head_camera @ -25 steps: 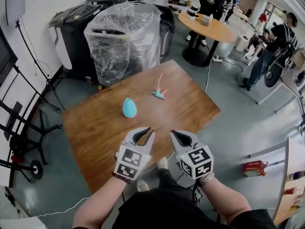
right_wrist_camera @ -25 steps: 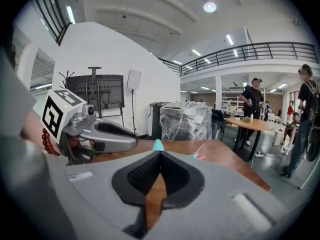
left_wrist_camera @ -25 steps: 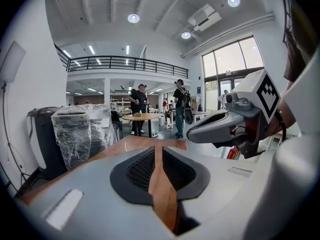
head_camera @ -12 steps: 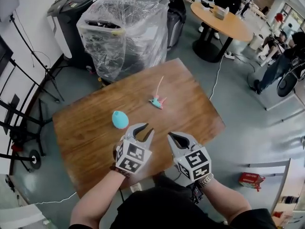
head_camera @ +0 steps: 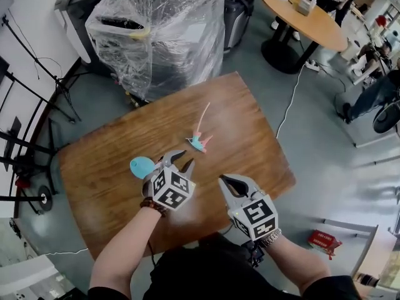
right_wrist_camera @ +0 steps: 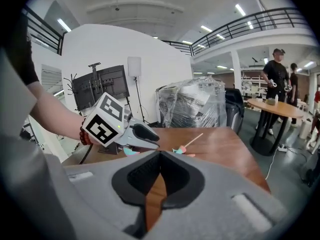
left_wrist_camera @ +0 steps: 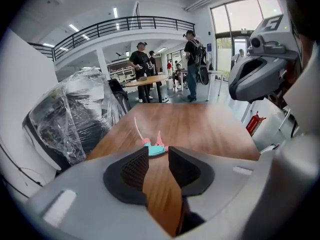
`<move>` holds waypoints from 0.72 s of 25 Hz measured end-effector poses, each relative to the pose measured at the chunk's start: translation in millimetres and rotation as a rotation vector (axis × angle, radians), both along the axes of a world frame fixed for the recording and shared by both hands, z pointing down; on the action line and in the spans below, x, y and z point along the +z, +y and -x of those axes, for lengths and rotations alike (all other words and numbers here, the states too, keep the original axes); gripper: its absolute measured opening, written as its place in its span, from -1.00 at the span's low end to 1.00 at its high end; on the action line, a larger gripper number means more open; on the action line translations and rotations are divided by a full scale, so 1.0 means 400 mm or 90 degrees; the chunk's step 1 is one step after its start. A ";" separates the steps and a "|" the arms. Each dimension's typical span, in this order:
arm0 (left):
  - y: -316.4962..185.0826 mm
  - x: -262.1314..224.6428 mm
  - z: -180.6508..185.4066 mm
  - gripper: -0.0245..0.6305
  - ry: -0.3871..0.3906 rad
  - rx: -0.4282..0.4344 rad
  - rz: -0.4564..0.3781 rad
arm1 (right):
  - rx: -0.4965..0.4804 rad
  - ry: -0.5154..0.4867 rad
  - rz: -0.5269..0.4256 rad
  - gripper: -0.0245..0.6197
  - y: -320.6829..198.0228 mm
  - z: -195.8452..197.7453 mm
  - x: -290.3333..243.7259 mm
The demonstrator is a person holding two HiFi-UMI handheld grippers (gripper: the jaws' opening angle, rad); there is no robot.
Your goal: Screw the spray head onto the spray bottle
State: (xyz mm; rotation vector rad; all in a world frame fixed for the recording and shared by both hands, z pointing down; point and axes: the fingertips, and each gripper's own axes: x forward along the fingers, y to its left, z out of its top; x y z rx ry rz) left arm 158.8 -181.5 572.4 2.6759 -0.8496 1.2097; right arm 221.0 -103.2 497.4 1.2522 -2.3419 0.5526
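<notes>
Well, my left gripper's (head_camera: 183,159) jaws stand a little apart, having just been opening, with only bare wood between them. My right gripper's (head_camera: 224,180) jaws are pressed together on nothing. Just past the left tips the teal-and-pink spray head (head_camera: 197,142) lies on the wooden table (head_camera: 250,136), its thin tube pointing away from me, and the teal spray bottle (head_camera: 140,165) lies just beside the left gripper's outer side.
</notes>
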 end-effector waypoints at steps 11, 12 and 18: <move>-0.126 0.157 -0.001 -0.53 -0.207 0.091 -0.017 | -0.049 -0.016 0.021 -0.94 -0.077 -0.018 0.049; -0.134 0.170 0.001 -0.53 -0.221 0.099 -0.016 | -0.050 -0.017 0.023 -0.94 -0.082 -0.021 0.052; -0.167 0.226 0.000 -0.54 -0.274 0.137 -0.009 | -0.042 -0.022 0.034 -0.94 -0.101 -0.041 0.072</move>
